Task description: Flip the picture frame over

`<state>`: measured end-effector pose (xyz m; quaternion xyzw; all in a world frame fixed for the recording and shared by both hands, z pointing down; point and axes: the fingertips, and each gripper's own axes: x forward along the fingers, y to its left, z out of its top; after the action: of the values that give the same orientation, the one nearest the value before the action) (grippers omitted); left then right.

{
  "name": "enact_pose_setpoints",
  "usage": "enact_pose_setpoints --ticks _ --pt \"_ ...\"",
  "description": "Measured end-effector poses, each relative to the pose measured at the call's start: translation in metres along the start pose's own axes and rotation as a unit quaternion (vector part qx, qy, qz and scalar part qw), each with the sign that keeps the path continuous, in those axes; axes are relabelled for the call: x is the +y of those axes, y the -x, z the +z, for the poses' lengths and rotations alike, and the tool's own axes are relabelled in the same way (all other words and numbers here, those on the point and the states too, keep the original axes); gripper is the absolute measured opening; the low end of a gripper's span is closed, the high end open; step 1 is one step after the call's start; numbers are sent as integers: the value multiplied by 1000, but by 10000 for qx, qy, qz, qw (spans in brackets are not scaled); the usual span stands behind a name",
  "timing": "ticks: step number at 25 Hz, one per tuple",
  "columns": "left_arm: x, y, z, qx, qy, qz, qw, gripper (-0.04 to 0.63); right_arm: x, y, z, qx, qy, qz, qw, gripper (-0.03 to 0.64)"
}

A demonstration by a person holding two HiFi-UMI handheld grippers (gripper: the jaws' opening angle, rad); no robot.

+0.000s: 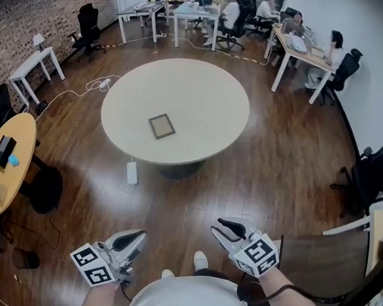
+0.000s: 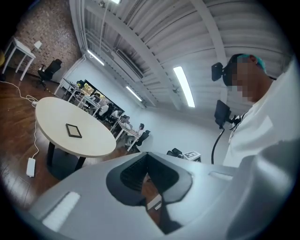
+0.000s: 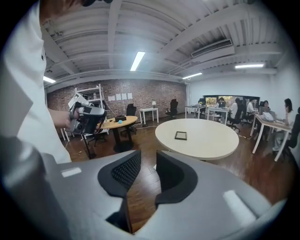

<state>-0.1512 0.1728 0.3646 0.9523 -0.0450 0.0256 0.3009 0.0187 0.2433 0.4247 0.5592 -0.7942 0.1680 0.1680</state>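
Head view, looking down. A small dark frame (image 1: 161, 125) lies flat near the middle of a round table (image 1: 209, 91), well ahead at 12 o'clock. The person stands well apart from it. The left gripper (image 1: 128, 241), at 7 o'clock, has its jaws closed on nothing. The right gripper (image 1: 229, 229), at 5 o'clock, has its jaws narrowly apart, also empty. The flip has not begun; this looks like the approach. Next, the person likely needs to reach the table and open a gripper at the frame's edge.
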Motion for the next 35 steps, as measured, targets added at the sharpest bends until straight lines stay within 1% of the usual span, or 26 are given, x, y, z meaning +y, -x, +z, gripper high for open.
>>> enact_pose_setpoints --ticks 5,9,11,16,22,30,35 --pt "-3 34 -19 295 -375 191 9987 0 45 -4 14 -129 234 35 9996 107" --pt "-5 47 -35 502 -481 134 9975 0 74 -2 18 -145 234 107 9996 107" --pt "-6 50 -36 504 -446 43 9977 0 83 -1 20 -116 241 118 9996 106" --pt "-4 51 -39 586 -450 -98 9972 0 88 0 25 -86 329 -28 9994 106" --pt "-1 59 -47 545 -417 -115 9976 0 96 1 20 -42 396 -97 9992 104" --pt "1 62 -51 582 -441 -73 9973 0 106 -4 23 -30 442 -17 9990 103" --pt "3 67 -59 605 -400 -65 9973 0 111 -5 20 -4 472 -30 9989 100"
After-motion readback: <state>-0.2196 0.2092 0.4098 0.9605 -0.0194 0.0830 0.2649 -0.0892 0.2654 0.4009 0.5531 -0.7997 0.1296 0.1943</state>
